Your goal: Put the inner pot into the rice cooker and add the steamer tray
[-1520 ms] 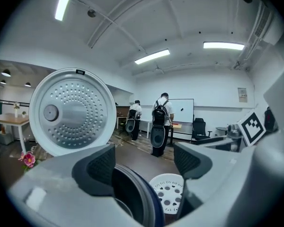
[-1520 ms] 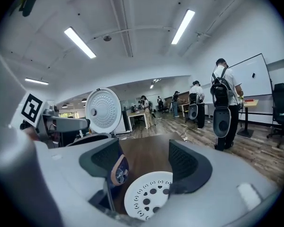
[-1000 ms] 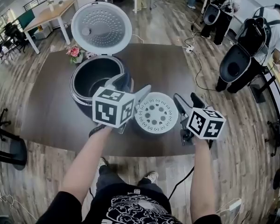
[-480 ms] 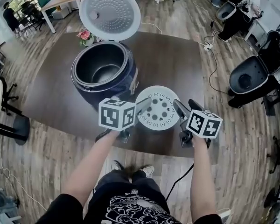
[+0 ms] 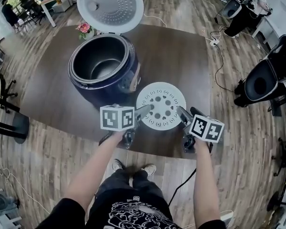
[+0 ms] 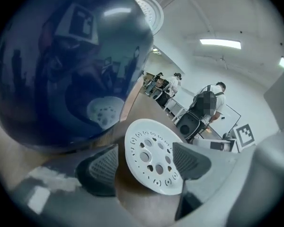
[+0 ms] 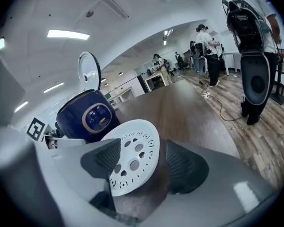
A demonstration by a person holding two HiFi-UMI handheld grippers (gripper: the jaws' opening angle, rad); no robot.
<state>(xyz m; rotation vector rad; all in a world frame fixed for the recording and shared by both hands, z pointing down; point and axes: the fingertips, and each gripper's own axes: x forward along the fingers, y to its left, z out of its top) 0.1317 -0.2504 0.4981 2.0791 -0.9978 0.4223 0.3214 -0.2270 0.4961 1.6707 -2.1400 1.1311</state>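
Head view: the steamer tray (image 5: 161, 105) lies flat on the dark table (image 5: 181, 61), just in front of the rice cooker (image 5: 128, 82). The cooker's lid (image 5: 110, 5) stands up, and a dark inner pot (image 5: 102, 68) seems to be seated inside already. My left gripper (image 5: 142, 113) sits at the tray's left rim and my right gripper (image 5: 186, 116) at its right rim. The marker cubes cover much of both tools, so I cannot tell from here whether either one touches the tray.

Left gripper view: the jaws stand wide apart. The tray (image 6: 154, 162) shows in the gap between them, and no pad presses on it. It looks like a thin, stiff, perforated white disc, and I judge it light and smooth enough to slip. Because it lies flat, the rim is the only hold, so I would pinch opposite edges and lift level. The cooker's glossy body (image 6: 61, 70) fills the left of the frame. Its reflections make the tray's far edge hard to read.

Right gripper view: this tool (image 7: 142, 162) is open too, though its jaws have just been closing a little. The tray's rim (image 7: 131, 160) is in the gap and nothing has hold of it. One jaw hides part of the rim, and the tray's underside is out of sight, so I cannot say whether it has feet. The cooker (image 7: 87, 115) stands beyond the tray with its control panel facing me.
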